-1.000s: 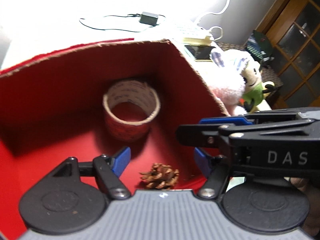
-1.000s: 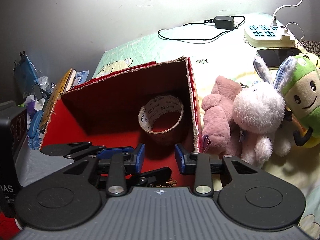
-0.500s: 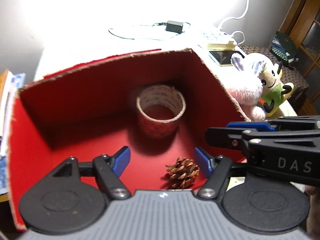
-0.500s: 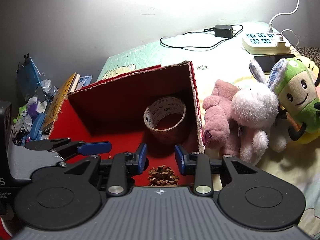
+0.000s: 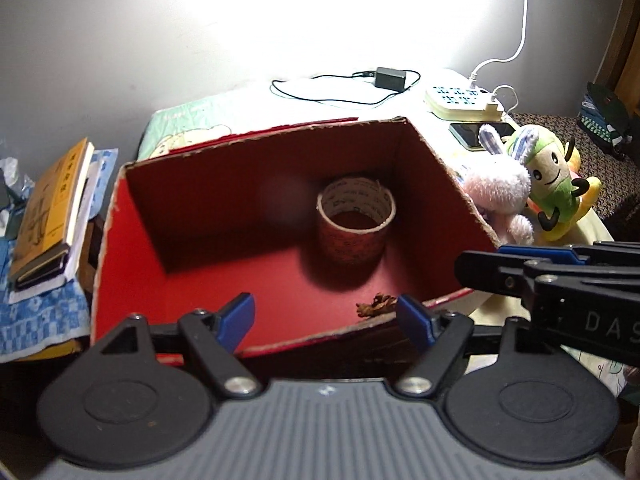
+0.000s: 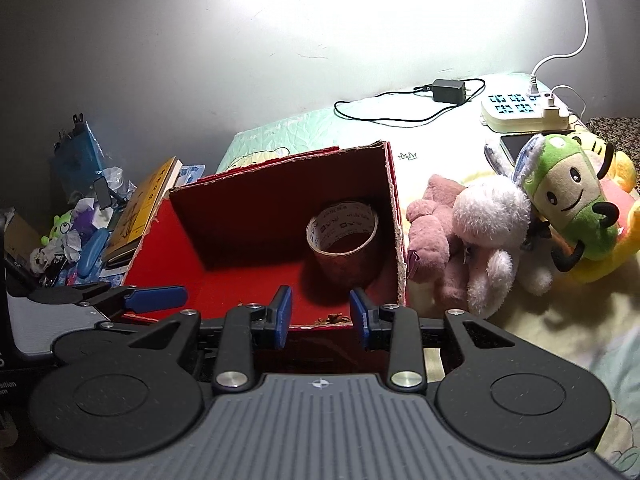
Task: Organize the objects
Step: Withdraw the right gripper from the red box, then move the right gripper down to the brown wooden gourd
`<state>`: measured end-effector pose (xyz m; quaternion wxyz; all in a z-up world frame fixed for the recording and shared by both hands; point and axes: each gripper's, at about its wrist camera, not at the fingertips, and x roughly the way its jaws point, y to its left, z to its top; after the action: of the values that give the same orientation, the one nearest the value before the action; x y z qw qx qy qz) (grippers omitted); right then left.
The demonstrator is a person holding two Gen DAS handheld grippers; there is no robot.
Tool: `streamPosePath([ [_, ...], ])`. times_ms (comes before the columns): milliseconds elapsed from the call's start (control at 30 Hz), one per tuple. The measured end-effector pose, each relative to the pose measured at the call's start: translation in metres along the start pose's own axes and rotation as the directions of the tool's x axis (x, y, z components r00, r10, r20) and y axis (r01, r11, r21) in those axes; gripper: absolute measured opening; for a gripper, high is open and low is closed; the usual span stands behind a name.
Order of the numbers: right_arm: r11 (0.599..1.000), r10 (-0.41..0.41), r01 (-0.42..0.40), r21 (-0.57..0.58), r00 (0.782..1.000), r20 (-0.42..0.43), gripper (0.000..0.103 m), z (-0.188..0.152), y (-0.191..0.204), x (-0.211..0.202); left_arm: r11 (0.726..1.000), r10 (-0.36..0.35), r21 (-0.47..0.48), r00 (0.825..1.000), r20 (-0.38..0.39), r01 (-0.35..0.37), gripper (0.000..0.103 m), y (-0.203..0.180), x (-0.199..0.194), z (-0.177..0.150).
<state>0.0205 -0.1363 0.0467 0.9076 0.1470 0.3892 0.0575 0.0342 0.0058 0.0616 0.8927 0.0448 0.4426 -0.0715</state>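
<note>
Left gripper (image 5: pixel 326 316) jaws opening with nothing between them, right gripper (image 6: pixel 320 316) part-open and empty too, both above the near edge of the red box (image 5: pixel 132 240). The pine cone (image 5: pixel 376 305) lies inside by the near wall, released there; tape roll (image 5: pixel 356 220) stands farther back. Beyond, plush toys (image 6: pixel 492 228) sit beside the box, likely next to sort.

red box (image 5: pixel 224 236): 1 | tape roll (image 5: pixel 355 220): 1 | pine cone (image 5: pixel 376 305): 1 | plush toys (image 6: pixel 492 224): 3 clearly seen, perhaps a yellow fourth behind | power strip (image 6: pixel 524 114): 1 | phone (image 5: pixel 478 133): 1 | charger (image 6: pixel 448 92): 1 | grippers (image 6: pixel 320 316): 2
</note>
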Motion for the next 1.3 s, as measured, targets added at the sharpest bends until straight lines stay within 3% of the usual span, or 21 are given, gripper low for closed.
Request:
streamPosePath([
  [500, 0.998, 0.038, -0.038, -0.044, 0.999, -0.005, 0.035, -0.033, 0.006, -0.020, 0.995, 0.095, -0.024, 0.994, -0.046, -0.096, 0.081, -0.015, -0.019, -0.037],
  [1100, 0.999, 0.042, -0.043, -0.014, 0.997, -0.063, 0.036, -0.059, -0.001, -0.024, 0.993, 0.120, -0.008, 0.987, -0.109, -0.121, 0.083, -0.033, -0.017, -0.063],
  [1300, 0.999, 0.049, -0.047, 0.019, 0.994, -0.099, 0.041, -0.067, -0.004, -0.020, 0.992, 0.126, -0.008, 0.983, -0.135, -0.128, 0.083, -0.035, -0.013, -0.070],
])
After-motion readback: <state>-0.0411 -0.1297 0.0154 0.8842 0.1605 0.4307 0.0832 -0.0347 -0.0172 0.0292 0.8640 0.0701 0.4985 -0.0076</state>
